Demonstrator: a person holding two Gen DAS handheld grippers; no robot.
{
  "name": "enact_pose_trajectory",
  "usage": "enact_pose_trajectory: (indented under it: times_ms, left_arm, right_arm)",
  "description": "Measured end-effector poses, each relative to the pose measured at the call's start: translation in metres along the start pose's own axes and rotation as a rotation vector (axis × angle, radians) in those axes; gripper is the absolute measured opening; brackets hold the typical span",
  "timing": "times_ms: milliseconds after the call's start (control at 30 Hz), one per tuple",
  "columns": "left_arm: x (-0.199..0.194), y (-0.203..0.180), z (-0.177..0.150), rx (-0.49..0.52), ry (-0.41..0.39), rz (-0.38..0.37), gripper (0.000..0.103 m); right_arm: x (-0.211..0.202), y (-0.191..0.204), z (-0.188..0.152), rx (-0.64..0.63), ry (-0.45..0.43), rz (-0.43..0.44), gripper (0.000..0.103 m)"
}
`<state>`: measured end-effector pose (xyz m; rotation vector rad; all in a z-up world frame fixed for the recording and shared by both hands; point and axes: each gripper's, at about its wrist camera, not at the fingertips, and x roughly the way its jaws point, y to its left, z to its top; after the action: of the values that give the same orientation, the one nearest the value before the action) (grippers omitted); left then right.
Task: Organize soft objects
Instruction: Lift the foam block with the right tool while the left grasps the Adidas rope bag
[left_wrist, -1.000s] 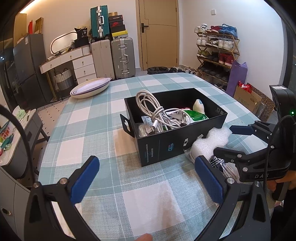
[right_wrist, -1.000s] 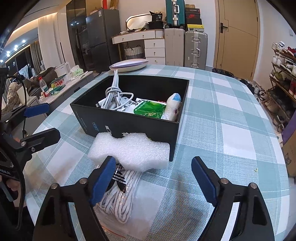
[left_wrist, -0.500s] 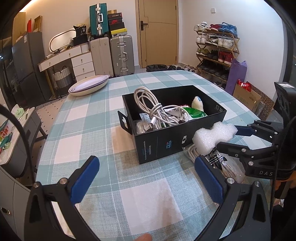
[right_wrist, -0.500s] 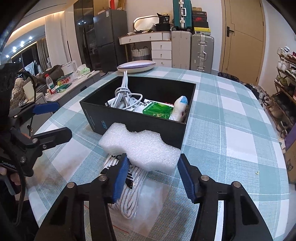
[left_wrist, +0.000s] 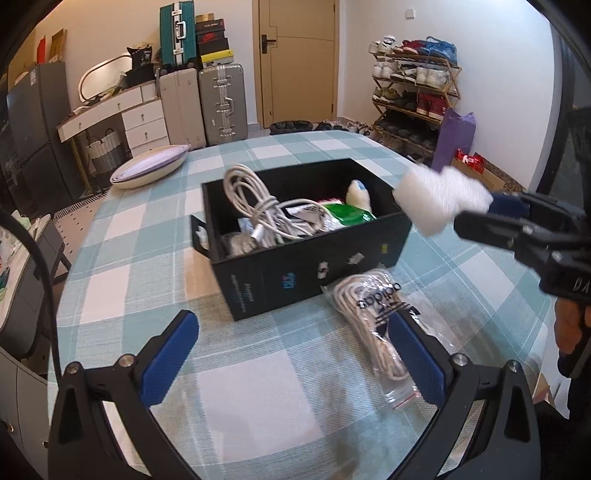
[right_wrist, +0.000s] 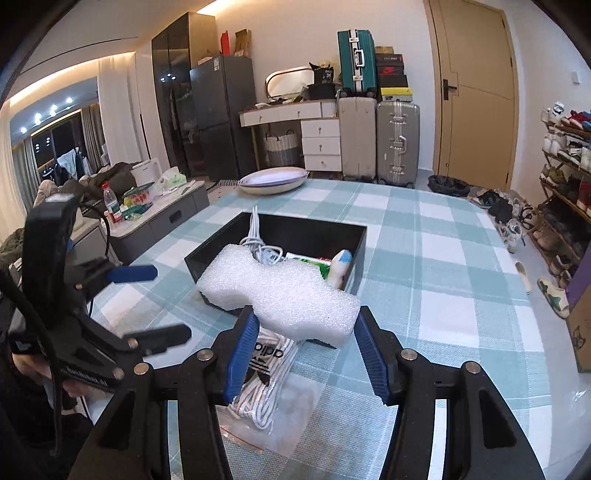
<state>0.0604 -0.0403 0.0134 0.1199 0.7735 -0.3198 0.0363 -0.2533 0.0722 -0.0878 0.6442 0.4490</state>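
Right tool (right_wrist: 303, 350) is gripping the white foam block (right_wrist: 280, 291), jaws narrowed onto its near end, and is carrying it up off the desk (right_wrist: 443, 295) toward the black box (right_wrist: 354, 240) (bagged laces (left_wrist: 373, 325) now uncovered). Left tool (left_wrist: 291, 354) is hanging wide apart, holding nothing. Foam is nearly over the box; drop-in is likely next.

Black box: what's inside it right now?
Inside the black box lie a bundle of white cables, a green packet and a small white bottle. Whatever lies beneath the cables is covered, and the near wall hides the floor.
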Motion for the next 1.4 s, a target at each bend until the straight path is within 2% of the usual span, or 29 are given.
enact_pose_trajectory:
  times_ms: [233,533,867,1033,1100,1167,1200,1233,1300,1400]
  left_arm:
    - [0.017,-0.026,-0.002,-0.009,0.065,-0.007,0.103]
    - [0.031,-0.059,-0.002,0.047,0.1,-0.004,0.103]
    - [0.052,-0.077,0.0,0.086,0.151,0.021,0.1]
    - [0.053,-0.08,-0.001,0.091,0.161,-0.02,0.084]
    - [0.052,-0.08,-0.002,0.089,0.16,-0.047,0.07]
    - [0.051,-0.08,-0.003,0.084,0.159,-0.056,0.064]
    - [0.051,-0.08,-0.004,0.082,0.154,-0.063,0.056]
    - [0.049,-0.079,-0.005,0.079,0.149,-0.07,0.053]
    - [0.045,-0.077,-0.006,0.075,0.135,-0.084,0.041]
    - [0.039,-0.076,-0.008,0.088,0.12,-0.093,0.034]
  right_arm:
    - [-0.009,-0.014,-0.001,0.03,-0.008,-0.01,0.054]
    - [-0.014,-0.022,-0.001,0.048,-0.011,-0.029,0.054]
    - [-0.015,-0.024,-0.002,0.055,-0.007,-0.032,0.054]
    - [-0.014,-0.024,-0.003,0.054,-0.008,-0.033,0.054]
    - [-0.014,-0.024,-0.003,0.054,-0.007,-0.033,0.054]
    - [-0.015,-0.024,-0.003,0.055,-0.008,-0.034,0.054]
    - [-0.015,-0.024,-0.003,0.054,-0.008,-0.034,0.054]
    - [-0.015,-0.024,-0.003,0.053,-0.008,-0.035,0.054]
    - [-0.016,-0.024,-0.003,0.053,-0.01,-0.037,0.054]
    - [-0.017,-0.025,-0.003,0.055,-0.012,-0.038,0.054]
